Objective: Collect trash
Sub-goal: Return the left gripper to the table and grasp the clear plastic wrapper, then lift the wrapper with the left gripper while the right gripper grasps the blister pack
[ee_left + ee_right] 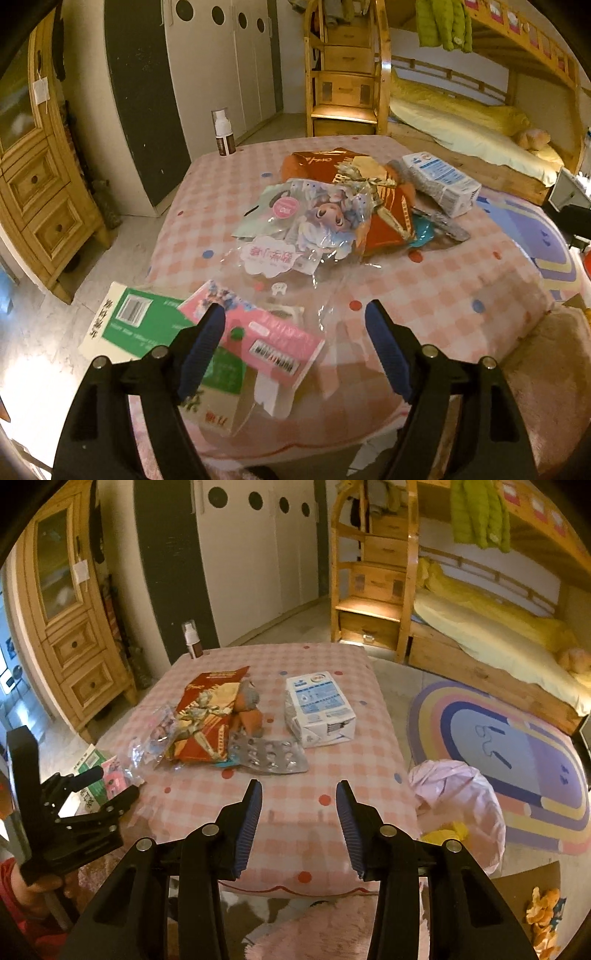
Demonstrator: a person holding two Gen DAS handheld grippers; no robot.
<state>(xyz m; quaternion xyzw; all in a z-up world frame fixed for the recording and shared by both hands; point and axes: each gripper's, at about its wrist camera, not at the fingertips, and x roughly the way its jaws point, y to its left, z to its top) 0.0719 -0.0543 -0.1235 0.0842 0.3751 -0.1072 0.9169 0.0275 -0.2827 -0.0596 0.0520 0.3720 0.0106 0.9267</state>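
Your left gripper (295, 314) tilts down, jaws spread wide above the pink card (266, 339). Your right gripper (299, 794) tilts down over the desk (295, 797), half spread, holding nothing.

Wooden bunk bed (491, 642), pine cabinet (70, 627), white wardrobe (258, 561), rainbow rug (517, 760)

Warm yellowish indoor light, fairly dim, glow strip under the wooden steps (369, 607), bright glare on floor at lower left, heavy fisheye bending with dark vignette corners, motion blur on green box (147, 332).
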